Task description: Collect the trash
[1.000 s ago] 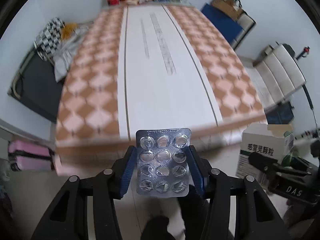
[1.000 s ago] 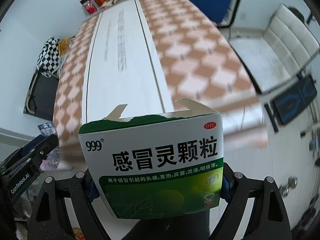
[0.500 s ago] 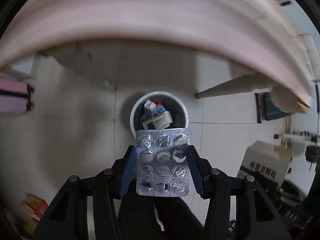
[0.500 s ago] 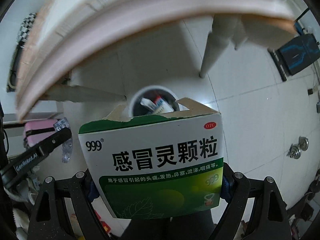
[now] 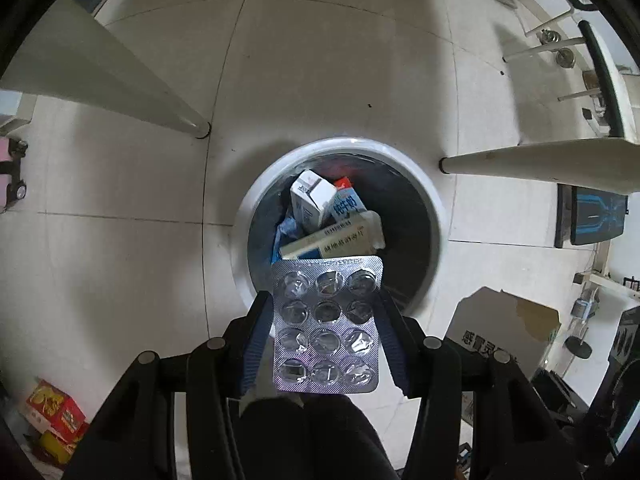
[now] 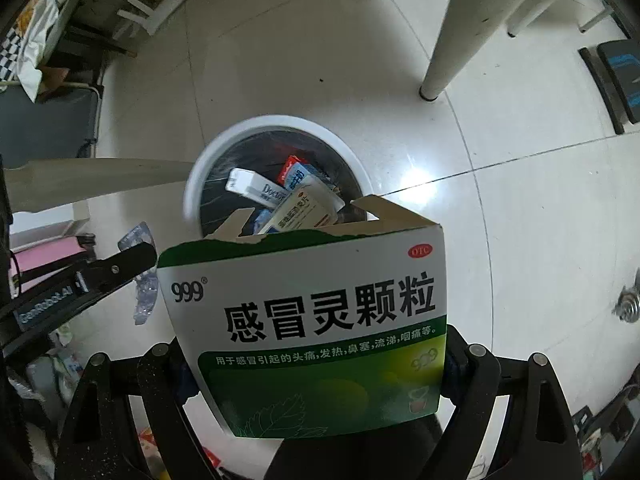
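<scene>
The grippers have been swung from the table down over the bin [image 5: 340, 148]. A pill sheet [image 5: 326, 326] is being pinched by the left gripper [image 5: 325, 344]; a box [image 6: 308, 328] is being squeezed by the right gripper [image 6: 316, 376]. Both are being held above it, probably ready for dropping.

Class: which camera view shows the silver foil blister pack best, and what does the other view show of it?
The left wrist view: the silver foil blister pack faces the camera, all twelve pockets visible. The right wrist view shows the pack only edge-on and blurred, at the left gripper.
</scene>
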`<action>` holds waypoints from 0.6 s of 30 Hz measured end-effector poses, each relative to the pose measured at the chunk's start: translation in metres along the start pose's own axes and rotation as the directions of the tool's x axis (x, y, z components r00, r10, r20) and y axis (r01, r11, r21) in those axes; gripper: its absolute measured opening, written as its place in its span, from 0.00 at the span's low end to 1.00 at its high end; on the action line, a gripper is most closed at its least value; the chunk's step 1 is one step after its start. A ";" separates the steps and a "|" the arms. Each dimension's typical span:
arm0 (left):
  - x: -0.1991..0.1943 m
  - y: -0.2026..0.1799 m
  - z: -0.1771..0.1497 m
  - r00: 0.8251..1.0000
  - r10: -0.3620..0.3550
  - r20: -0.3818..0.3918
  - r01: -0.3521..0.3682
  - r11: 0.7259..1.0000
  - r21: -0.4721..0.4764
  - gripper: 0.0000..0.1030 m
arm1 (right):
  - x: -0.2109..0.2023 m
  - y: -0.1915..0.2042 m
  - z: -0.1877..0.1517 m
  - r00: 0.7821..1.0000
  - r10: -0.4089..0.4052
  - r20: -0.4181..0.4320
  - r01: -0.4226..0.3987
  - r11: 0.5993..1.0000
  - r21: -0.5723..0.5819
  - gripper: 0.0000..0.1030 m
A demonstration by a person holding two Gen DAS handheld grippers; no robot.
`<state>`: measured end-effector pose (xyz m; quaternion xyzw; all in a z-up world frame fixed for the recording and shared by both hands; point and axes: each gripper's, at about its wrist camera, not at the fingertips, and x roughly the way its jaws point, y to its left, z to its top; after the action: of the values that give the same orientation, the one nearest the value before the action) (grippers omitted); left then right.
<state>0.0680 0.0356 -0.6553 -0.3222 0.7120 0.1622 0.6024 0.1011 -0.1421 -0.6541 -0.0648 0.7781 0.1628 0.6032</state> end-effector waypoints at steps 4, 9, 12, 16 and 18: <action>0.010 0.017 -0.001 0.999 -0.037 -0.029 0.036 0.999 -0.033 0.50 | 0.030 -0.003 0.011 1.000 0.015 -0.013 -0.015 1.000 0.011 0.88; -0.001 0.024 -0.008 0.999 -0.047 -0.007 0.047 0.999 -0.021 0.88 | 0.045 -0.001 0.012 0.999 0.030 -0.022 -0.031 0.999 -0.008 0.90; -0.008 0.028 -0.012 1.000 -0.009 0.012 0.009 1.000 -0.009 0.93 | 0.044 0.003 0.010 0.999 0.034 -0.011 -0.034 0.999 -0.019 1.00; -0.028 0.038 -0.023 0.994 0.078 0.079 -0.078 0.997 0.004 0.93 | 0.030 0.008 0.007 1.000 0.028 0.013 -0.027 0.999 -0.038 1.00; -0.038 0.042 -0.029 0.987 0.109 0.114 -0.109 0.994 -0.001 0.93 | 0.020 0.011 0.005 0.999 0.023 0.025 -0.022 0.999 -0.046 1.00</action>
<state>0.0213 0.0583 -0.6193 -0.2714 0.6934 0.2112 0.6332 0.0972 -0.1284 -0.6729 -0.0677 0.7669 0.1883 0.6097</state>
